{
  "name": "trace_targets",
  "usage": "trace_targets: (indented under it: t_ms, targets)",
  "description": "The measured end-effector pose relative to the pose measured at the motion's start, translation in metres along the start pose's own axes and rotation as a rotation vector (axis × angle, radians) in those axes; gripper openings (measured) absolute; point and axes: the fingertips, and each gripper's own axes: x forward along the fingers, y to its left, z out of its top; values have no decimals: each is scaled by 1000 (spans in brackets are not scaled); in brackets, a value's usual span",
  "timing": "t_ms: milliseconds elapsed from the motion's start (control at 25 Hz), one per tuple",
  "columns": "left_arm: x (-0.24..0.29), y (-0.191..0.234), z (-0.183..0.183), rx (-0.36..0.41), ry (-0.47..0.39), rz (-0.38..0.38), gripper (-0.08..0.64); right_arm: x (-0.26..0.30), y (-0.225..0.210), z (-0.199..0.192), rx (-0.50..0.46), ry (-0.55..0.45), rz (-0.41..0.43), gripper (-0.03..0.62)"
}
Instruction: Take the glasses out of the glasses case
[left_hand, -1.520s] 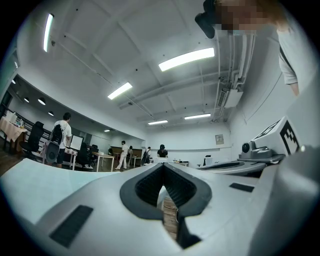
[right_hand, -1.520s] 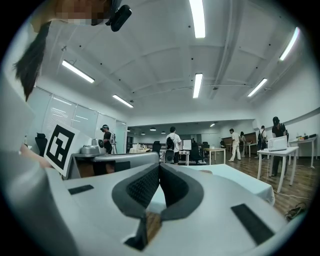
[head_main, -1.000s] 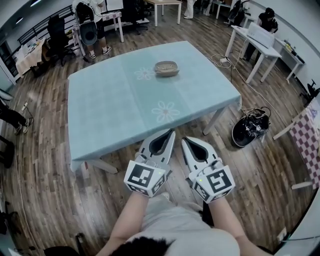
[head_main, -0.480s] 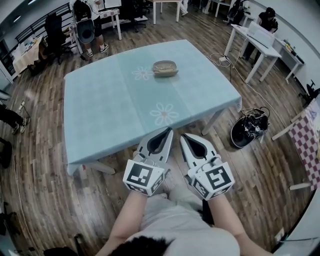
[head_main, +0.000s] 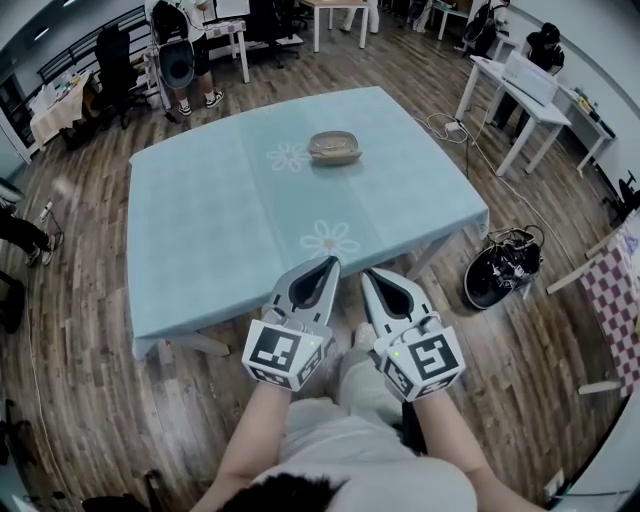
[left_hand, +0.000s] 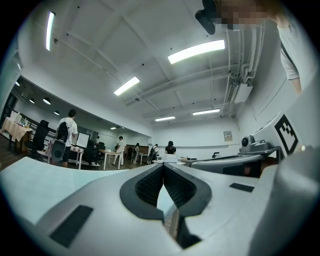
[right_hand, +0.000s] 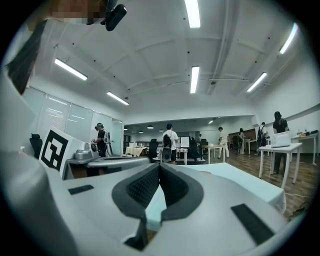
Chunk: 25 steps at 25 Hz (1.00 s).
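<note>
Glasses case (head_main: 334, 147) far across the worktop (head_main: 200, 220), both my grippers empty
The beige case lies alone near the far side of the pale blue worktop, well apart from me, too small to tell what it holds. My left gripper (head_main: 328, 264) and right gripper (head_main: 369, 277) point level, side by side at the near edge, each with jaws together on nothing

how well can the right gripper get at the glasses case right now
Probably not yet. The right gripper, jaws shut, is at the near edge of the table, while the glasses case lies toward the far edge. Nothing stands between them, but it looks too far without leaning in.
</note>
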Motion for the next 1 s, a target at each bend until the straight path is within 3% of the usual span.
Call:
trace_targets:
  t_ms: [320, 720, 1000]
  targets:
    - [38, 15, -7, 5, 9, 25, 9, 25, -43, 1, 133, -38, 28, 8]
    - [90, 47, -9, 11, -2, 94, 9, 67, -96, 4, 26, -23, 12, 8]
    - [138, 62, -23, 11, 24, 133, 9, 95, -135, -2, 43, -13, 96, 8]
